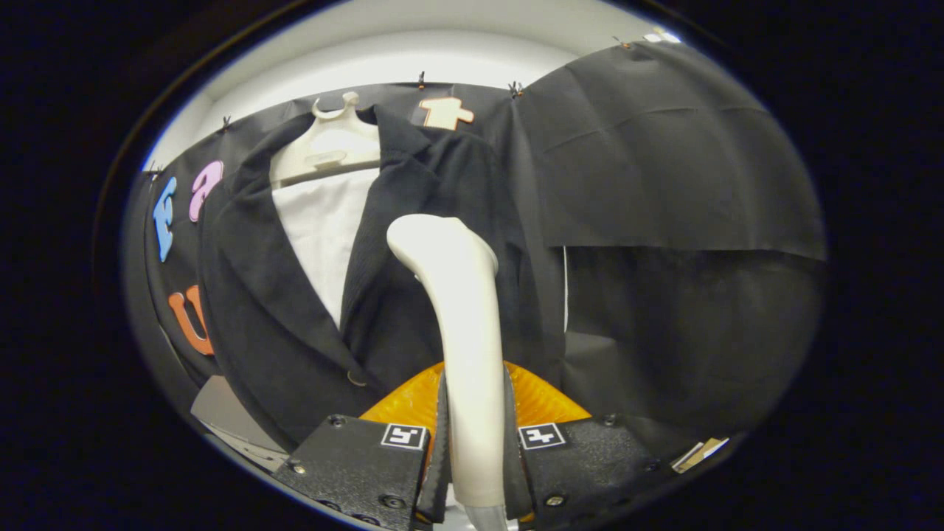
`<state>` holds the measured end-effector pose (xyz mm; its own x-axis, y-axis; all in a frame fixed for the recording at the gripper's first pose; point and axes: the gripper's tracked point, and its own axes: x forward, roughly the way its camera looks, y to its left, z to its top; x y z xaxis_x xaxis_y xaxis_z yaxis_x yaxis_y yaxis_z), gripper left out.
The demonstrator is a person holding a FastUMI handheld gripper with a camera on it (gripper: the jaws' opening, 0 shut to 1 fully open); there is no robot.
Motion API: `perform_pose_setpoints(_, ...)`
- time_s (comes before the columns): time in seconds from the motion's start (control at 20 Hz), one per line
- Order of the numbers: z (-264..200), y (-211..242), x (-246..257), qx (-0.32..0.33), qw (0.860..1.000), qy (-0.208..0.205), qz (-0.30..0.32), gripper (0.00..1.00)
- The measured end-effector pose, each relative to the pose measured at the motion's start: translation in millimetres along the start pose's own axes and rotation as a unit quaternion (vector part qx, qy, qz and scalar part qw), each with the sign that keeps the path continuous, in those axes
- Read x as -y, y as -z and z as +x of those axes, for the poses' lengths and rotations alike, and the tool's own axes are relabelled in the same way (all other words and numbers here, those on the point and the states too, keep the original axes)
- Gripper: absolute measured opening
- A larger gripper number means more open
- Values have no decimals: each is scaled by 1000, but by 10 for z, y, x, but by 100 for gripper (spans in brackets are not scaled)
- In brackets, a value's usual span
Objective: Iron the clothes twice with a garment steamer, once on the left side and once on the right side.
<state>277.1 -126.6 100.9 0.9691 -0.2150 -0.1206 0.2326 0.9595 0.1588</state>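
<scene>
— looking along the gripper (472,442), what do the fingers (361,464) hold?
— both fingers press on the white handle of a garment steamer (461,324), one on each side. the handle rises between them and curves to a rounded head near the middle of the view.
— where is the clothing?
— a black jacket (265,310) hangs just beyond the steamer on a cream plastic hanger (332,144), against the black cloth wall (664,147). it is open at the front, showing a white panel (324,221) inside. the steamer's head sits in front of the jacket's front panel on the far side of the opening from the coloured side; whether it touches the fabric, i cannot tell.
</scene>
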Motion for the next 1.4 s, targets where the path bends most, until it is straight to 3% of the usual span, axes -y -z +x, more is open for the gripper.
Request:
perform_pose_setpoints(0.85,-8,1291,151,-72,996,53,-26,33)
perform_pose_setpoints(1.4,-30,1994,38,-118,990,61,-38,33)
